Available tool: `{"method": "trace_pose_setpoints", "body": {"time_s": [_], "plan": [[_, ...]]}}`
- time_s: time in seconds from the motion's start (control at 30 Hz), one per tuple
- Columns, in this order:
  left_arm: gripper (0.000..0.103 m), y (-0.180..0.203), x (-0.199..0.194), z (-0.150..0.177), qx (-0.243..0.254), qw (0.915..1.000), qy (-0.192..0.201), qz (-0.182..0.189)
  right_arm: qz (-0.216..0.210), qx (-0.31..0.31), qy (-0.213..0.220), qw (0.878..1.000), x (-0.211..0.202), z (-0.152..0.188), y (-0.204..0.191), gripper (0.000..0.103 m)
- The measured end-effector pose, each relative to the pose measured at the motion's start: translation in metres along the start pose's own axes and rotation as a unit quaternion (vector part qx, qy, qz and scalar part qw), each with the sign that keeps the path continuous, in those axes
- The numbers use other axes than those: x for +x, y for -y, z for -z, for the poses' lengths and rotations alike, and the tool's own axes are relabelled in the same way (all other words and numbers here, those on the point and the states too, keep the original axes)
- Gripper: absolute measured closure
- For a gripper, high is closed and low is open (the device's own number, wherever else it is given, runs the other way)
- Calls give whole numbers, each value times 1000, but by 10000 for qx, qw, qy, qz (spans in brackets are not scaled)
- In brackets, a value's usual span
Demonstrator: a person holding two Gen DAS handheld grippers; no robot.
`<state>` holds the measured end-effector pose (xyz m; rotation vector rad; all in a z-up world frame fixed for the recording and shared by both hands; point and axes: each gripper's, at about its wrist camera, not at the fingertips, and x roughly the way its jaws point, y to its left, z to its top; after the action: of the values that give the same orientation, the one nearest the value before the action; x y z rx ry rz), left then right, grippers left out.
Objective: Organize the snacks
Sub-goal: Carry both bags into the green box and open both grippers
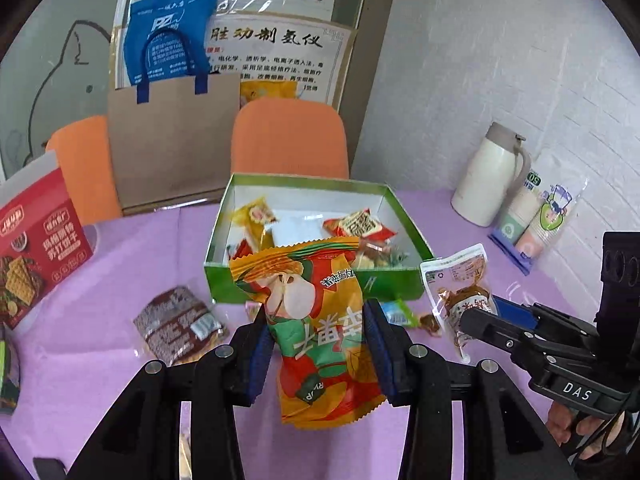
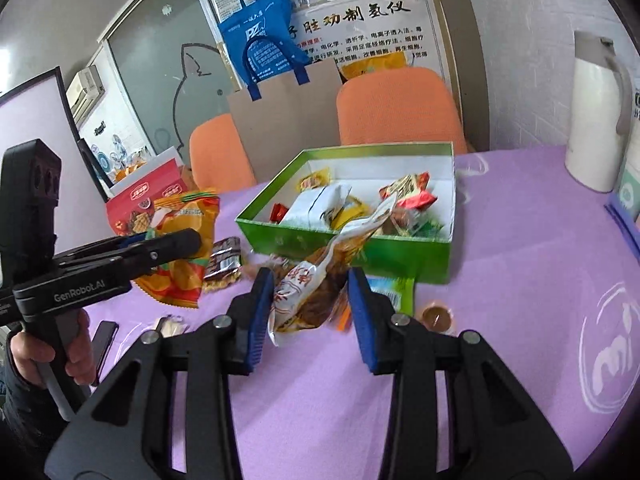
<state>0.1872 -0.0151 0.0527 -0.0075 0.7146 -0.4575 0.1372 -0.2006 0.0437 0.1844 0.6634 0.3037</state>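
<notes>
At the table's left edge a red cracker box (image 1: 38,248) stands upright. A brown wafer pack (image 1: 178,326) lies flat on the purple tablecloth (image 1: 120,248), apart from the box. The left gripper (image 1: 318,344) clamps an orange-green snack bag (image 1: 320,320) between its blue pads (image 1: 378,352), lifted in front of the near wall of the green box (image 1: 316,284). The box is open-topped and holds several packets. The right gripper (image 2: 310,308) grips a white-brown snack pouch (image 2: 308,292), its top leaning over the box's near edge. Right of the box the cloth lies bare up to a white thermos (image 2: 596,116) and a sleeve of paper cups (image 1: 534,220).
</notes>
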Motion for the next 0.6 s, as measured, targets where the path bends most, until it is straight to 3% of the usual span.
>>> {"method": "trace_pose_setpoints", "body": {"time_s": [0.27,0.43,0.53,0.57,0.6], "plan": [[59,-12,46,-57,-108,9997,82,-204,287,43,30,9996,54,-45,31,63],[59,-30,87,-72,-178,9991,-57,-390,244,218,-137,9994,94,-52,49,63],[59,-40,106,-73,-249,9991,-130,-304,118,249,-241,9993,117,-50,54,61],[52,-42,112,-73,-246,9993,-162,-244,104,146,-271,9995,124,-49,53,55],[27,-44,116,-71,-251,9991,-248,-244,207,39,-330,9992,129,-48,53,35]]}}
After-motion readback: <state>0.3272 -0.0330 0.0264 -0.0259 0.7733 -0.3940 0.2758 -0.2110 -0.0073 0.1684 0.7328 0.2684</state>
